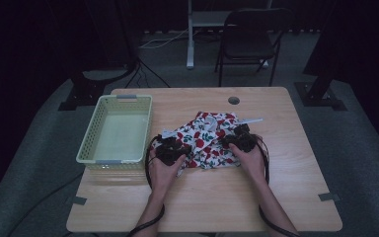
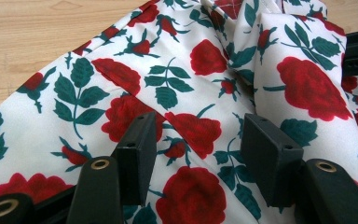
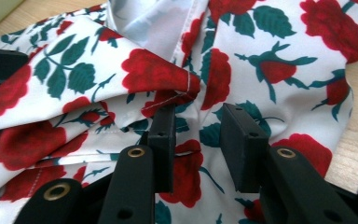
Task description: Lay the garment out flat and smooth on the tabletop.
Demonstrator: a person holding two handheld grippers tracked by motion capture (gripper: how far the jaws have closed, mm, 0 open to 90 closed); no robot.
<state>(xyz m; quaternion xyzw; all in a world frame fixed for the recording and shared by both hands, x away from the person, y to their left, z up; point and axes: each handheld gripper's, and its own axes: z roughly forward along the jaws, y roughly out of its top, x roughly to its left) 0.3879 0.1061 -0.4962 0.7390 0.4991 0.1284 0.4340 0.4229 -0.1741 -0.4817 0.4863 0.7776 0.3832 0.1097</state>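
The rose-print cloth [image 2: 191, 84] is a thin, smooth woven fabric with a faint sheen, its hem stitched, lying rumpled on the wooden table [image 1: 276, 187], whose pale grain looks matt. Left of the cloth, the basket [image 1: 91, 133] seems to be perforated matt plastic, though the dim view leaves that unsure. The left gripper [image 2: 200, 149] and right gripper [image 3: 198, 144] look like matt black plastic with brass-coloured eyelets.

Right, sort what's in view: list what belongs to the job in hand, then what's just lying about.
In the job:
- rose-print cloth
- left tool, jaws apart over it
- right tool, jaws apart over it

Lying about:
- pale green basket
- folding chair
- table
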